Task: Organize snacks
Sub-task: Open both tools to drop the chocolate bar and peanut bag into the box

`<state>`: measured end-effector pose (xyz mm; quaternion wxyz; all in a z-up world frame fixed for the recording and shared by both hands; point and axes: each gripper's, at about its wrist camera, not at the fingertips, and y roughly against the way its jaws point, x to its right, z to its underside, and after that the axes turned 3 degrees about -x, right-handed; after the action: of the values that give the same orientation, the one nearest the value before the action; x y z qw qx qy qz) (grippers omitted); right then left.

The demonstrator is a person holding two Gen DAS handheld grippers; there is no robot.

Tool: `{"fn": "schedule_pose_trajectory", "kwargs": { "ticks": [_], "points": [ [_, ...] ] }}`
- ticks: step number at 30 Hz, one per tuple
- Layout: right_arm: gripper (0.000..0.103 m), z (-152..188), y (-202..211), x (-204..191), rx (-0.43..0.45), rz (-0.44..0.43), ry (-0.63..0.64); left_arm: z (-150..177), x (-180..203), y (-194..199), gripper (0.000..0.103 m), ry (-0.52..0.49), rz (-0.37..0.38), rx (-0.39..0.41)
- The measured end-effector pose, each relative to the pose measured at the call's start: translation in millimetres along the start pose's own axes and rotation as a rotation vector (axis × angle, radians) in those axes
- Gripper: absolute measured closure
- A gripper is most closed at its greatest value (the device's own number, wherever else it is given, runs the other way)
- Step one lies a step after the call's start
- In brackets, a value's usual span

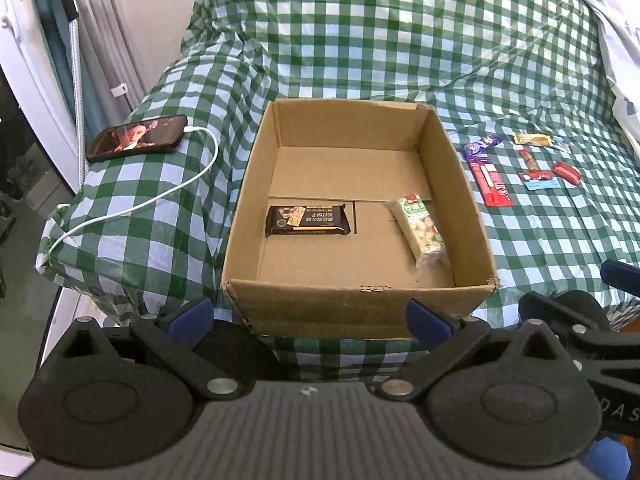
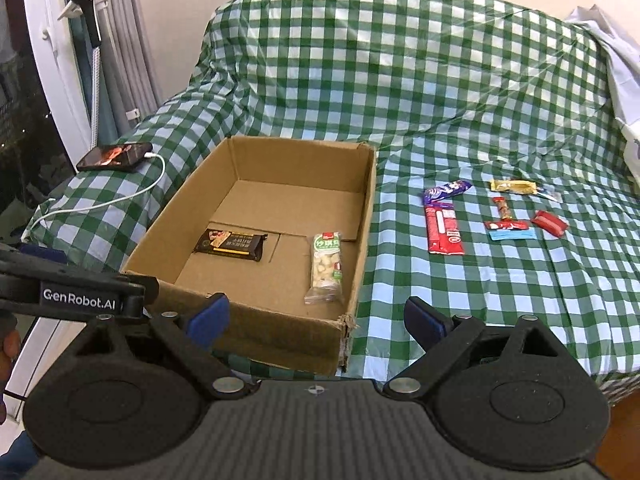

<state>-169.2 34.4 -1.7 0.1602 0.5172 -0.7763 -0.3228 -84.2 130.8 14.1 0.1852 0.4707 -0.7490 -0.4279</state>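
Nearest the cameras, the left gripper (image 1: 310, 316) and the right gripper (image 2: 316, 316) both hang with jaws spread wide and nothing between the blue-padded fingers. Just beyond them sits the cardboard box (image 2: 256, 332), open-topped, on a green-and-white checked cloth (image 2: 460, 300).

Inside the box, a dark brown snack bar (image 1: 307, 220) lies flat toward the left wall, and a clear-wrapped pale snack with a green label (image 1: 420, 230) lies along the right wall, the two well apart.

To the right of the box, outside it on the cloth, lies a loose cluster of snacks: a long red packet (image 2: 443, 230) nearest the box, a purple wrapper (image 2: 446, 191) touching its far end, then a small brown-and-red stick (image 2: 502, 208), a red-and-white piece (image 2: 506, 225) just above a light blue one (image 2: 513, 235), a red packet (image 2: 551, 223) farther right, and a yellow wrapper (image 2: 513, 187) at the back.

To the left of the box, a phone (image 1: 137, 138) with its screen lit rests on the cloth, a white cable (image 1: 160, 196) plugged in.
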Motion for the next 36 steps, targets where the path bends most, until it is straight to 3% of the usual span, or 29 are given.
{"fn": "schedule_pose_trajectory", "kwargs": {
  "ticks": [16,36],
  "points": [
    [0.008,5,17,-3,0.037,-0.012,0.000,8,2,16,0.000,-0.009,-0.016,0.023],
    [0.008,7,-6,18,0.000,-0.045,-0.070,-8,29,-5,0.000,-0.092,-0.058,-0.037]
  ]
}}
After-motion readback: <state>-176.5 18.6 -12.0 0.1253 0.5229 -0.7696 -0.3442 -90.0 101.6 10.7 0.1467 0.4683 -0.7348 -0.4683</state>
